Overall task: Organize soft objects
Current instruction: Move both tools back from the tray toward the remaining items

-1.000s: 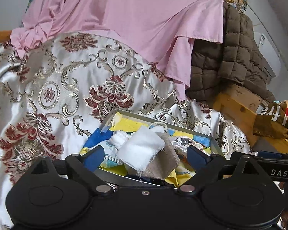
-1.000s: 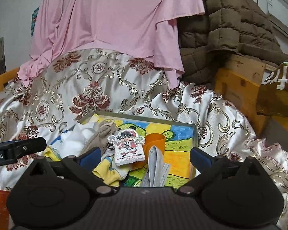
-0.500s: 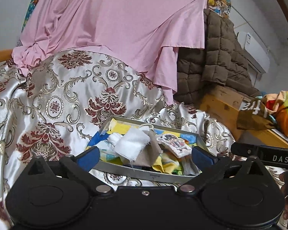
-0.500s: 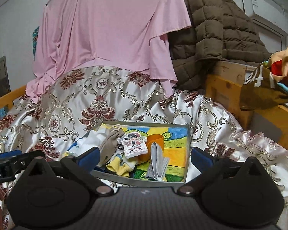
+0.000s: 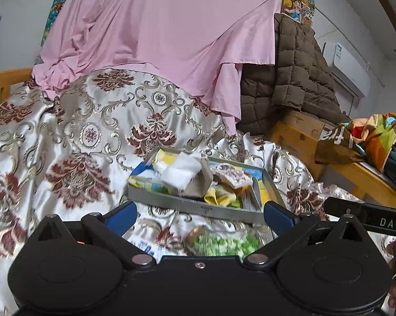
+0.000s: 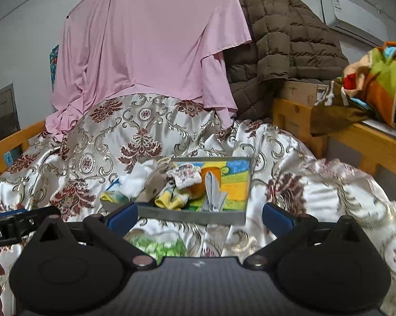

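A patterned satin bedspread (image 5: 98,131) fills the ground ahead of both claws, with a pink sheet (image 5: 158,34) and a brown quilted jacket (image 6: 285,39) beyond. The tray (image 6: 187,214) of soft things lies just ahead: white cloth (image 5: 181,171), yellow sock (image 6: 171,201), grey cloth (image 6: 212,193). The left claw (image 5: 199,214) and right claw (image 6: 199,214) are spread wide, holding nothing, short of the tray. A blurred green item (image 5: 224,245) lies between the fingers.

A bed (image 6: 3,152) with a wooden frame wears a shiny white cover (image 5: 74,137) with red and gold flowers. Just ahead of the tool, a flat grey tray (image 5: 198,208) full of soft cloths sits on the cover. Right under the tool lies a blurry green thing (image 6: 158,246).
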A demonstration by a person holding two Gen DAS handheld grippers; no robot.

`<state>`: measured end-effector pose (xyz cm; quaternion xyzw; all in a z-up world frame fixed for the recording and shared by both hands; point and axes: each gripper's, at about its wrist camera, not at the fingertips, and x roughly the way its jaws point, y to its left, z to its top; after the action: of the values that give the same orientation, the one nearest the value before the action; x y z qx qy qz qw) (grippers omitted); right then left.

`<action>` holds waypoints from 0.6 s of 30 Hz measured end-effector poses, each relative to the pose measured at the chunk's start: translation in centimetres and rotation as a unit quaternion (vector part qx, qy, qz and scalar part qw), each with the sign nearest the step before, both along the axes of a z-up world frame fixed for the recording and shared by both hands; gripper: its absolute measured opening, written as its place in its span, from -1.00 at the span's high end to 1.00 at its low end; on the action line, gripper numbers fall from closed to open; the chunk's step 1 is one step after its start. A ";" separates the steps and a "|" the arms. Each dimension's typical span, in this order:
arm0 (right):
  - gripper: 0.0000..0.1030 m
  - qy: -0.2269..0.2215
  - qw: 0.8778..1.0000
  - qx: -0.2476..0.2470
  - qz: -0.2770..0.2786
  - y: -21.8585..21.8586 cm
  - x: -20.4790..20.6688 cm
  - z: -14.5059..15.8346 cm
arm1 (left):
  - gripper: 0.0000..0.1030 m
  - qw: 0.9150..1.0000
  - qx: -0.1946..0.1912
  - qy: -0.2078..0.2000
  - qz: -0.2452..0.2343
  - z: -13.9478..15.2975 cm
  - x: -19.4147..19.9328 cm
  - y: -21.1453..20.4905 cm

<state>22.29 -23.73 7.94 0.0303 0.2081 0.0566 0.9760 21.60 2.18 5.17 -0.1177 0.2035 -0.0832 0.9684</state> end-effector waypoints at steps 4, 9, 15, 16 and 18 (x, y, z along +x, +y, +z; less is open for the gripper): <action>-0.99 0.001 1.000 0.005 -0.004 -0.4 -2.2 -0.7 | -0.98 1.000 0.005 0.005 0.003 -0.3 -2.2 -0.3; -0.99 0.008 1.000 0.006 -0.006 -0.8 -4.8 -1.7 | -0.98 1.000 0.017 0.013 0.000 -0.8 -5.0 -1.2; -0.99 0.007 1.000 0.006 -0.011 -1.3 -7.9 -2.6 | -0.98 0.999 0.027 0.017 0.002 -1.6 -8.0 -2.0; -0.99 0.008 1.000 0.007 -0.012 -1.5 -8.2 -2.7 | -0.98 0.999 0.029 0.018 0.003 -1.7 -8.5 -2.0; -0.99 0.011 1.000 0.010 -0.015 -1.6 -8.9 -3.1 | -0.98 0.999 0.031 0.018 0.006 -1.9 -9.1 -2.0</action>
<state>13.40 -25.30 4.85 0.0434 0.2176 0.0435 0.9741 12.51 0.18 3.27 -0.0903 0.2229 -0.0691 0.9682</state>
